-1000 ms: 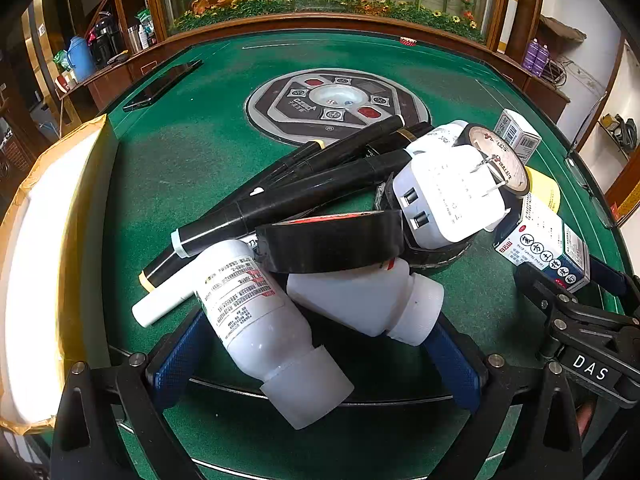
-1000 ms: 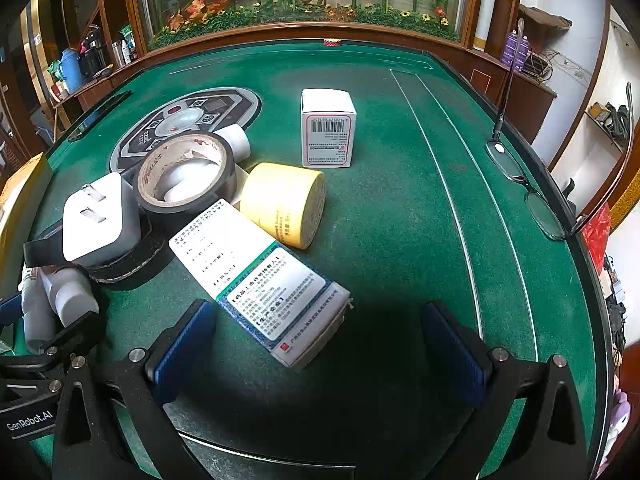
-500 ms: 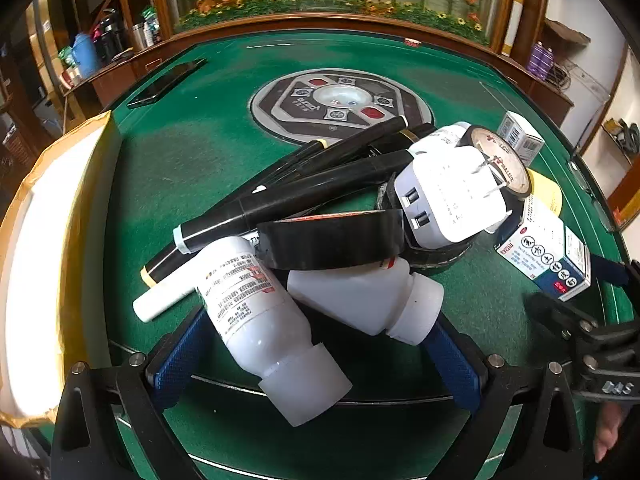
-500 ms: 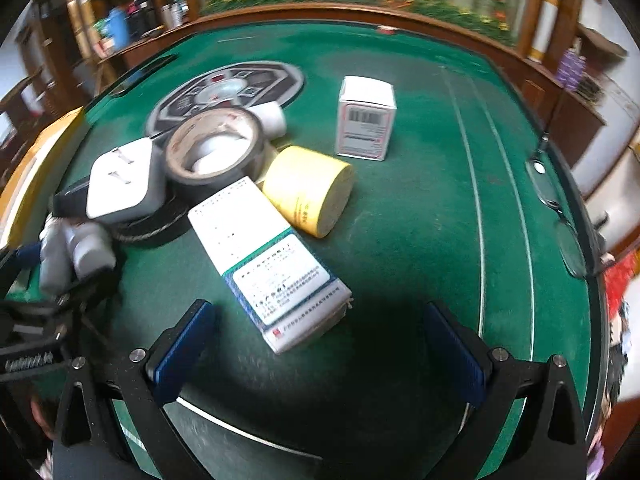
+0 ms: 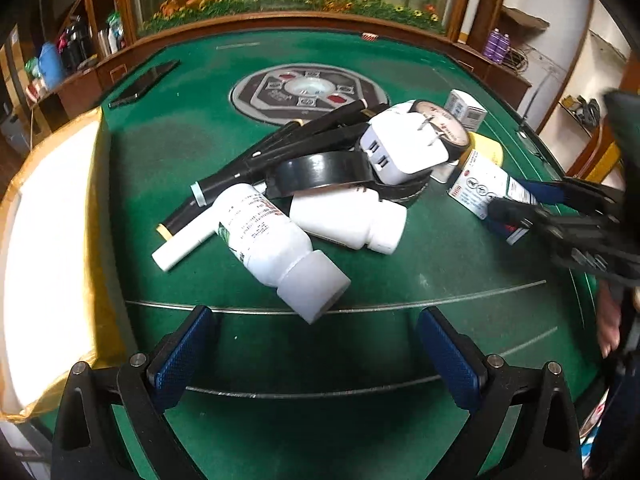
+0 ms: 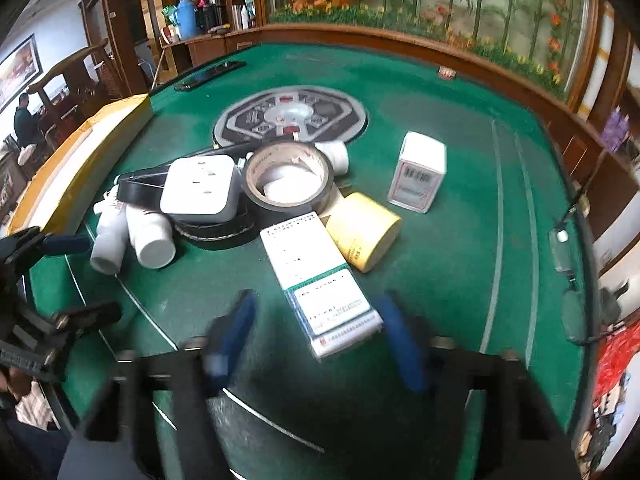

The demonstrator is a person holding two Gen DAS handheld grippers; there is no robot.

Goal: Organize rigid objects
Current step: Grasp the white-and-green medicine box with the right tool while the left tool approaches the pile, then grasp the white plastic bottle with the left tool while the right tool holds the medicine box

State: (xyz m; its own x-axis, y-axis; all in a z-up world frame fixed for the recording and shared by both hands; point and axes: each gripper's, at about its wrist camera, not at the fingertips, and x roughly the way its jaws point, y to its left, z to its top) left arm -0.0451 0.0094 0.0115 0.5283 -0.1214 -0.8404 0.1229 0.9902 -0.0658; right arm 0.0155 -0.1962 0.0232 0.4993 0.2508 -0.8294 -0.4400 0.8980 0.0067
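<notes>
My left gripper (image 5: 316,356) is open with nothing between its blue pads (image 5: 180,356), just short of a heap on the green table (image 5: 440,264). The heap holds two white bottles (image 5: 276,248), a black tape roll (image 5: 320,170), a white power adapter (image 5: 404,150) and black markers (image 5: 280,148). My right gripper (image 6: 318,304) straddles the near end of a white-and-blue medicine box (image 6: 316,276). Its jaws are closing, with a gap showing at the left pad. In the left wrist view the right gripper (image 5: 524,200) sits at that box (image 5: 480,180).
A gold-rimmed white tray (image 5: 98,200) runs along the table's left side. A yellow roll (image 6: 364,236), a brown tape roll (image 6: 286,184) and a small white box (image 6: 420,178) lie beyond the medicine box. Glasses (image 6: 568,280) lie at the right edge, a phone (image 5: 144,84) at far left.
The left gripper drew back, so the bottles now lie beyond its pads instead of between them. The right gripper rolled and its jaws narrowed around the medicine box.
</notes>
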